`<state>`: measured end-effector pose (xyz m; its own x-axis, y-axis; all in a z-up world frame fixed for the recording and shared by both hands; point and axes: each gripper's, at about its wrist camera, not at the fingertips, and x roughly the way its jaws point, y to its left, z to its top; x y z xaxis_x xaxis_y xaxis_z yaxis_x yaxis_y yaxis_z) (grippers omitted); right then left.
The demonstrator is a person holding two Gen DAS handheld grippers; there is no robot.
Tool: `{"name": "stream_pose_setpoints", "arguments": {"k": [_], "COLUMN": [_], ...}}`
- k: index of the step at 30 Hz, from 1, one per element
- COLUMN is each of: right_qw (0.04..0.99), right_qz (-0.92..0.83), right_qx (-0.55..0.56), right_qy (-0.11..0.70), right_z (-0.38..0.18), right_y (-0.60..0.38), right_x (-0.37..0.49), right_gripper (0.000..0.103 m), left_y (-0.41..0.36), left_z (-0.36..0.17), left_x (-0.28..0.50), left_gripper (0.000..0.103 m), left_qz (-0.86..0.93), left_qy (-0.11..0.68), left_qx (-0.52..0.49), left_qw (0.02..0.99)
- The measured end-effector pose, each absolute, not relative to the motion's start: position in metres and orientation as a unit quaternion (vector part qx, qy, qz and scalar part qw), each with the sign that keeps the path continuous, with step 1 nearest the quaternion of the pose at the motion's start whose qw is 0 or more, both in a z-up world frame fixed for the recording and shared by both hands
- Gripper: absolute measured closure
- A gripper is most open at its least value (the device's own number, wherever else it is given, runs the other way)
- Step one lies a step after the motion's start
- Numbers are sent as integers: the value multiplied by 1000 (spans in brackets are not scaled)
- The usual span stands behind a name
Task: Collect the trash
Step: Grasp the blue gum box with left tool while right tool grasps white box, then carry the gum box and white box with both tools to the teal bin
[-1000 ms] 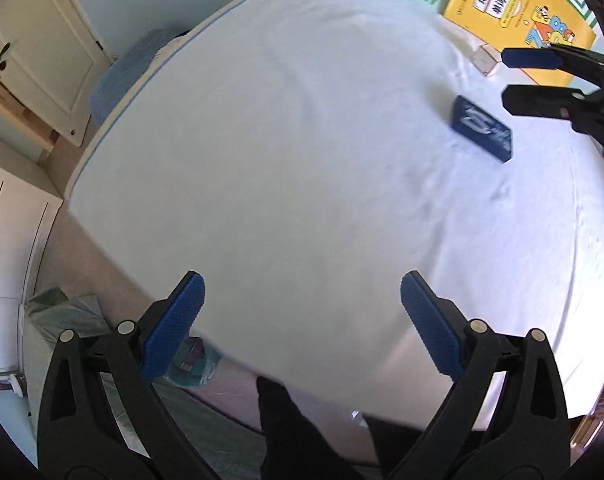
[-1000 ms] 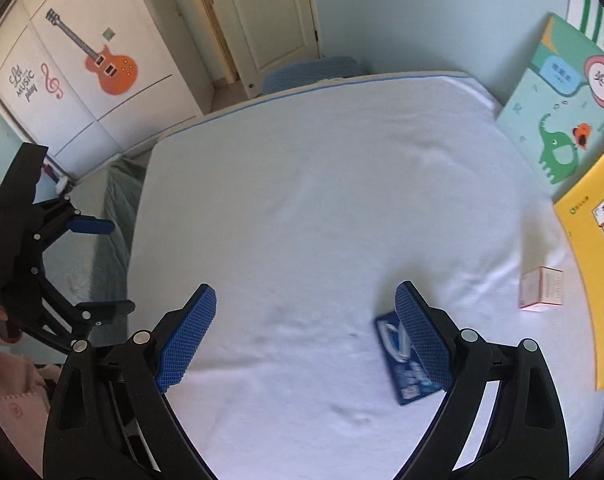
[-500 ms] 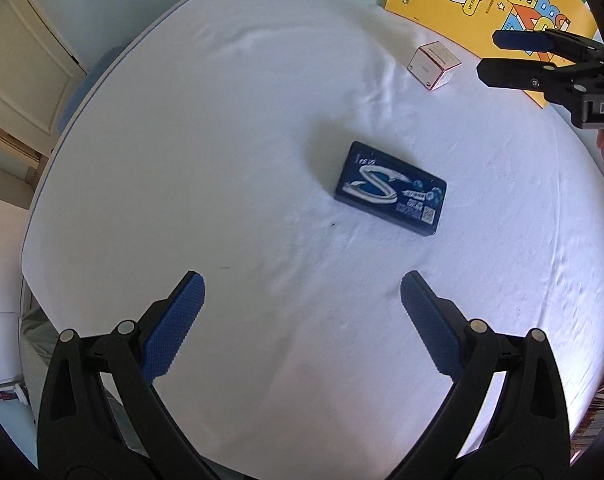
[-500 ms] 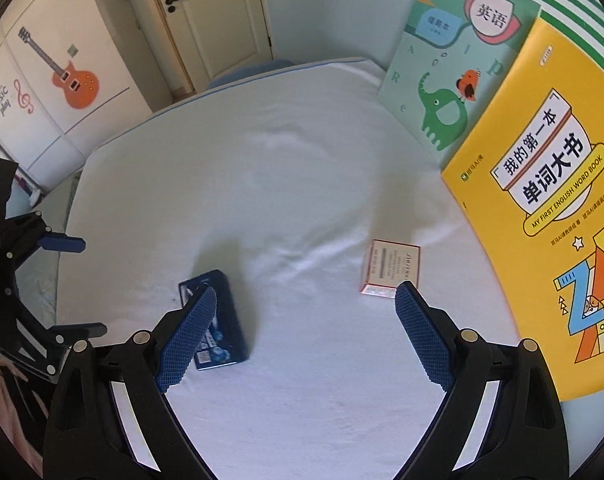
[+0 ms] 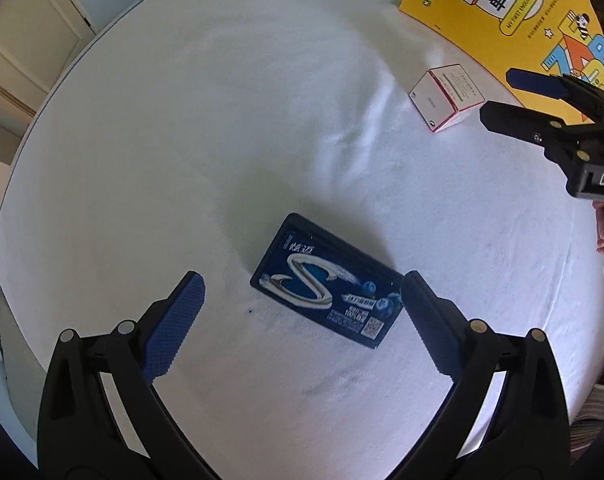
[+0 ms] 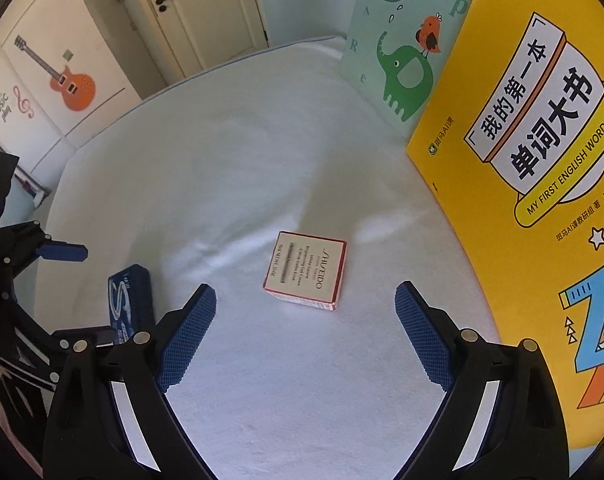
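Observation:
A dark blue gum pack [image 5: 325, 288] lies flat on the white bed sheet [image 5: 222, 140]. My left gripper [image 5: 302, 300] is open just above it, the pack lying between the two fingers and nearer the right one. A small white box with red edges [image 6: 307, 270] lies on the sheet. My right gripper [image 6: 305, 312] is open and empty just short of that box. The box also shows in the left wrist view [image 5: 445, 98], with the right gripper [image 5: 513, 96] beside it. The gum pack shows at the left of the right wrist view [image 6: 128, 302], under the left gripper [image 6: 86, 292].
A yellow word book [image 6: 541, 160] and a green elephant book [image 6: 397, 48] stand along the sheet's far and right side. White cupboards with a guitar sticker [image 6: 58, 76] and a door [image 6: 206, 12] lie beyond the bed's far edge.
Both grippers have moved forward over the bed. The gum pack now lies between my left fingers, and the white box has come close to my right fingers. Both stay open.

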<state>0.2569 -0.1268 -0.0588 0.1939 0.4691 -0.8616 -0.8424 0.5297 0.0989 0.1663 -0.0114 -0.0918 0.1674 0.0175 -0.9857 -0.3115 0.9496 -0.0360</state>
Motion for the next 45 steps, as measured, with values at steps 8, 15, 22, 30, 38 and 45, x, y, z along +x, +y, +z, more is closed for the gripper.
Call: {"name": "stream_pose_setpoints", "arguments": {"k": [8,15,22,30,38,45], "right_qw": [748,747,751,762,765,771], "right_qz": [443,441,438,429,424,425], "right_qx": [-170,-199,-202,-201,-209,-213], "right_qy": [464,456,452,441,438,422], "right_z": [-78,-93,-85,-59,-40,-16], "right_y": [-127,-109,-113,-124,-123,-112], "right_x": [279,268,260,244,221,199], "right_gripper": [13,34,57,57,57,57], "left_y": [-4,2,2,4,16,26], "left_z": [-109,-123,-120,-106,-76,-43], "left_x": [174,160,157,139,110,87], "left_gripper": [7,21,41,47,50,51], "left_qz": [153,156,149,128,116,117], "left_qy": [640,647,648,642,620,601], "left_qx": [-157,-181,-164,-141,-122,-101], "left_qw": [737,725,729,742,766,784]}}
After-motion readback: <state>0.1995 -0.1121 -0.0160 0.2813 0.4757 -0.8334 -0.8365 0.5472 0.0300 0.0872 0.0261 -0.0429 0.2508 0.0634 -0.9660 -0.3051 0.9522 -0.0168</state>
